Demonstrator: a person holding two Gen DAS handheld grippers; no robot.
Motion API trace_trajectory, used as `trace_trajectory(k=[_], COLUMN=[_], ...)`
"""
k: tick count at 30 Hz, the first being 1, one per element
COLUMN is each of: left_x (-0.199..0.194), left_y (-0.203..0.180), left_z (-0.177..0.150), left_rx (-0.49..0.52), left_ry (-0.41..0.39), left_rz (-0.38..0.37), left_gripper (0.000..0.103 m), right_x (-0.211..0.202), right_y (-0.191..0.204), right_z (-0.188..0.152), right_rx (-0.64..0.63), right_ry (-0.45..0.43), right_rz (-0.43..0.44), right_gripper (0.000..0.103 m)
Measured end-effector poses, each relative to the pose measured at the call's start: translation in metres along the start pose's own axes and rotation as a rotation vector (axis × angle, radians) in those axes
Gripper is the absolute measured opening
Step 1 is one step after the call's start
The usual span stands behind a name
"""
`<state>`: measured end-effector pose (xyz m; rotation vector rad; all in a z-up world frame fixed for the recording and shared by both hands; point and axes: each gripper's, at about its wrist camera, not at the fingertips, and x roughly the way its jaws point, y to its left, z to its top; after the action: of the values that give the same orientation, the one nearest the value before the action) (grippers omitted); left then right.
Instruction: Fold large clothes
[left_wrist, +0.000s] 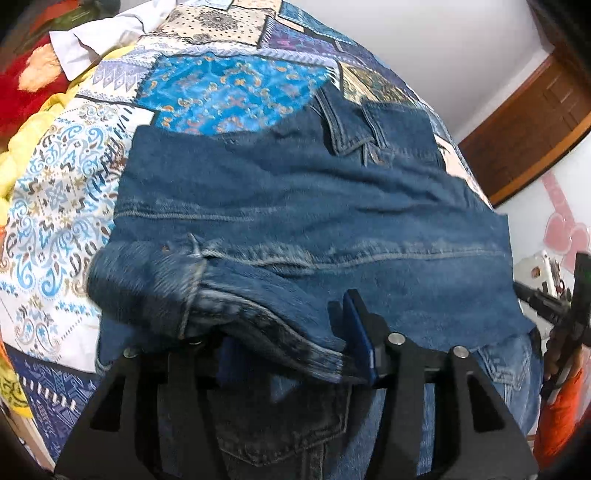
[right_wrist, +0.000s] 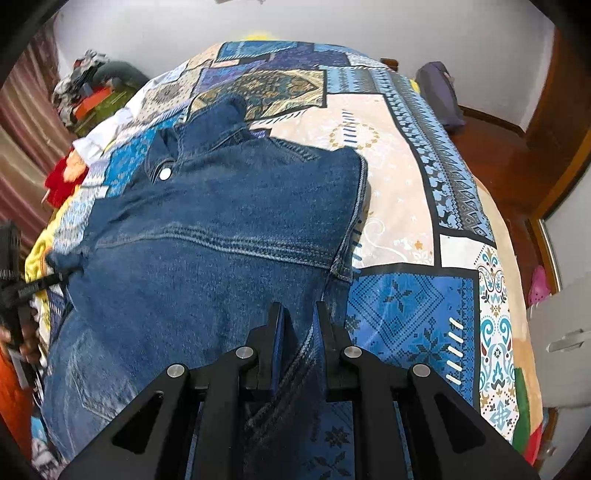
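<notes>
A blue denim jacket (left_wrist: 295, 206) lies spread on the patchwork bedspread (left_wrist: 229, 85), collar toward the far end. In the left wrist view a folded sleeve cuff (left_wrist: 159, 280) is draped across my left gripper (left_wrist: 291, 332). Its jaws stand apart; the right finger (left_wrist: 358, 332) shows and the left one is hidden under the denim. In the right wrist view my right gripper (right_wrist: 298, 314) is shut on the jacket's (right_wrist: 221, 221) near right edge, with a strip of denim pinched between the blue pads. Each gripper also shows at the other view's edge, held by a hand (right_wrist: 26, 343).
The bedspread (right_wrist: 406, 177) lies bare to the right of the jacket, up to the bed's right edge. A red plush (left_wrist: 22, 88), a white cloth (left_wrist: 96, 37) and a yellow blanket (left_wrist: 22, 147) lie at the far left. A wooden door (right_wrist: 554, 129) and a dark bag (right_wrist: 439, 92) stand beyond the bed.
</notes>
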<state>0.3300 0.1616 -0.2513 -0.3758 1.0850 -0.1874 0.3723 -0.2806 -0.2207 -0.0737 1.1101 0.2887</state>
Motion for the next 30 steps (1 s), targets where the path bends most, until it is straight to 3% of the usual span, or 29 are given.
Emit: trace_trajectory(k=[6, 7, 8, 9, 12, 14, 17, 22, 24, 27, 30], left_x=[-0.002, 0.0, 0.002, 0.003, -0.003, -0.017, -0.051, -0.072, -0.063, -0.035, 0.001], left_y=[0.01, 0.009, 0.006, 0.002, -0.018, -0.034, -0.054, -0.069, -0.061, -0.035, -0.006], left_z=[0.02, 0.025, 0.029, 0.031, 0.041, 0.053, 0.073, 0.087, 0.084, 0.07, 0.049], left_rx=[-0.097, -0.098, -0.086, -0.069, 0.03, 0.087, 0.147, 0.234, 0.241, 0.211, 0.181], left_ry=[-0.025, -0.024, -0.024, -0.025, -0.068, -0.136, -0.267, -0.358, -0.343, -0.246, -0.115], left_rz=[0.002, 0.019, 0.057, 0.091, 0.172, 0.198, 0.173, 0.206, 0.224, 0.238, 0.244], left_gripper=[0.054, 0.047, 0.039, 0.024, 0.015, 0.014, 0.014, 0.014, 0.014, 0.016, 0.021], right_x=[0.001, 0.001, -0.001, -0.003, -0.013, -0.02, -0.027, -0.023, -0.007, 0.019, 0.023], right_y=[-0.006, -0.006, -0.006, -0.007, -0.006, -0.002, 0.01, 0.021, 0.024, 0.029, 0.036], right_z=[0.001, 0.002, 0.004, 0.007, 0.018, 0.028, 0.044, 0.06, 0.058, 0.047, 0.037], right_rx=[0.006, 0.007, 0.012, 0.016, 0.019, 0.002, -0.046, -0.058, -0.06, -0.101, -0.156], right_ry=[0.012, 0.014, 0.015, 0.012, -0.027, -0.055, -0.094, -0.105, -0.058, -0.009, -0.048], right_rz=[0.032, 0.033, 0.036, 0.039, 0.024, 0.004, -0.034, -0.04, -0.033, -0.078, -0.123], right_gripper=[0.011, 0.011, 0.011, 0.011, 0.011, 0.011, 0.011, 0.011, 0.011, 0.011, 0.011])
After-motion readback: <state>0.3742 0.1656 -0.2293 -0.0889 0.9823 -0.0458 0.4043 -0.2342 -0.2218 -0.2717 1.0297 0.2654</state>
